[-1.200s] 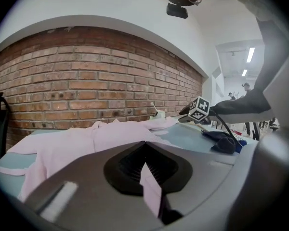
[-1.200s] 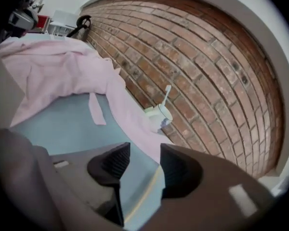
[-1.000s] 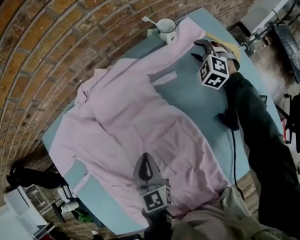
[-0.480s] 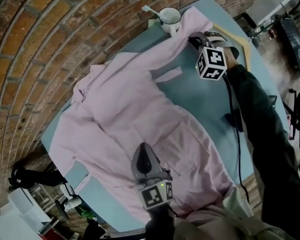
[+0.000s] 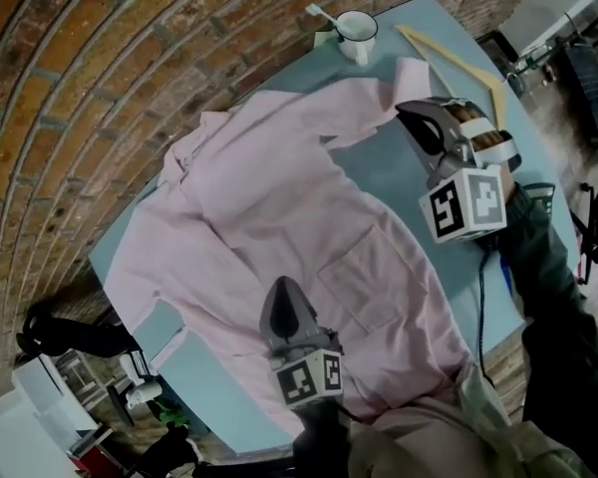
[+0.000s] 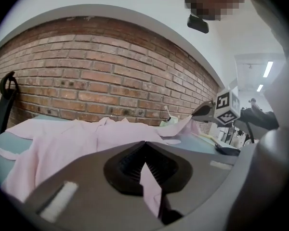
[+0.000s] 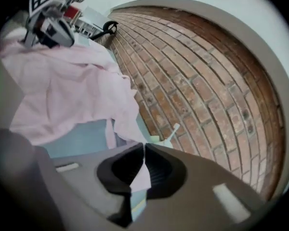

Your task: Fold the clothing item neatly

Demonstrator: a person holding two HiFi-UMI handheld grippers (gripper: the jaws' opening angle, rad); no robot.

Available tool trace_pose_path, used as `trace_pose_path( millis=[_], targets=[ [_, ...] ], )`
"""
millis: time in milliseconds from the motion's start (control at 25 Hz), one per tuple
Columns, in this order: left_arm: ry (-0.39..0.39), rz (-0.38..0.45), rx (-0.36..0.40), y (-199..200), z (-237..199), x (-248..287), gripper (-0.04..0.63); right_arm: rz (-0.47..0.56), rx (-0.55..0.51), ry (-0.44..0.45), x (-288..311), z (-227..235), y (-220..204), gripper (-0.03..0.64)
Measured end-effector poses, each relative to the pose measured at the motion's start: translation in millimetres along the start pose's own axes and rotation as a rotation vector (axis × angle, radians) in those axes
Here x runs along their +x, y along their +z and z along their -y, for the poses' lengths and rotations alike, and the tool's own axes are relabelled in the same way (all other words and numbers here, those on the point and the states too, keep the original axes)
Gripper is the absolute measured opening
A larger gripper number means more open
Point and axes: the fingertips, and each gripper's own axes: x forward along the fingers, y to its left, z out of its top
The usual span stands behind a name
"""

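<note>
A pale pink long-sleeved cotton shirt (image 5: 269, 217) lies spread, front up, over most of a light blue table (image 5: 399, 177) that stands against a red brick wall (image 5: 100, 58). No brand, label or readable word shows anywhere; the only print is the black-and-white square patterns on the marker cubes (image 5: 463, 205) of the two grippers. The left gripper (image 5: 284, 289) sits at the shirt's near front with its jaws pressed together on a fold of pink fabric. The right gripper (image 5: 411, 115) has just been closing its jaws and now pinches the far sleeve close to its cuff, holding it raised off the table. The shirt's near hem is covered by the left gripper and the person's clothing at the bottom of the head view. A dark sleeve hides the table's near right edge. A white mug with a pale utensil in it (image 5: 357, 30) and a light wooden hanger (image 5: 458, 63) lie at the far corner, beside the cuff. Bare blue tabletop stays open between the shirt's body and the right gripper, while the other sleeve reaches the table's left edge.
</note>
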Motion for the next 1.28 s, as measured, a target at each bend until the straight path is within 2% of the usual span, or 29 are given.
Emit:
trace_pose_path(
  millis=[120,240,400,480,600,720,760,840,920,1000,1080,1120,1280],
  targets=[
    [0.03,0.027,0.002,9.2,-17.4,-23.0,0.006,-0.022,0.01,0.178,-24.0,-18.4,42.2,0.012],
    [0.062,0.058,0.009,17.2,-32.5,-49.9,0.007,0.021,0.13,0.384,-49.0,-30.0,93.6,0.012],
    [0.105,0.096,0.007,21.7,-55.6,-88.6,0.006,0.152,0.449,0.795,-80.5,-74.9,167.8,0.012],
    [0.134,0.105,-0.004,18.4,-65.6,-107.0,0.006,0.168,0.546,0.965,-84.2,-104.5,191.4,0.012],
    [0.164,0.117,-0.019,14.3,-78.9,-131.5,0.006,0.2,0.688,1.145,-90.2,-137.1,221.0,0.012],
    [0.192,0.129,-0.031,9.4,-93.5,-153.3,0.006,0.309,0.989,1.311,-97.3,-147.0,260.8,0.012],
    [0.2,0.131,-0.035,7.4,-97.6,-159.1,0.006,0.31,1.08,1.347,-94.8,-152.0,268.7,0.012],
    [0.211,0.135,-0.041,4.5,-102.9,-169.1,0.008,0.228,1.15,1.379,-86.5,-178.4,269.0,0.015],
    [0.216,0.137,-0.04,2.3,-104.7,-178.0,0.006,0.137,1.126,1.366,-82.2,-210.5,255.3,0.017],
    [0.221,0.138,-0.035,-0.8,-106.0,-185.6,0.007,0.114,1.139,1.332,-85.0,-224.0,240.3,0.017],
    [0.236,0.135,-0.033,-4.6,-107.6,-193.5,0.006,0.141,1.159,1.27,-93.5,-219.7,230.7,0.017],
    [0.244,0.131,-0.032,-6.8,-107.4,-198.5,0.006,0.155,1.121,1.22,-100.9,-217.3,227.0,0.017],
    [0.267,0.12,-0.029,-13.3,-100.1,-221.2,0.006,0.137,0.78,0.951,-132.9,-241.0,212.4,0.017]
  ],
)
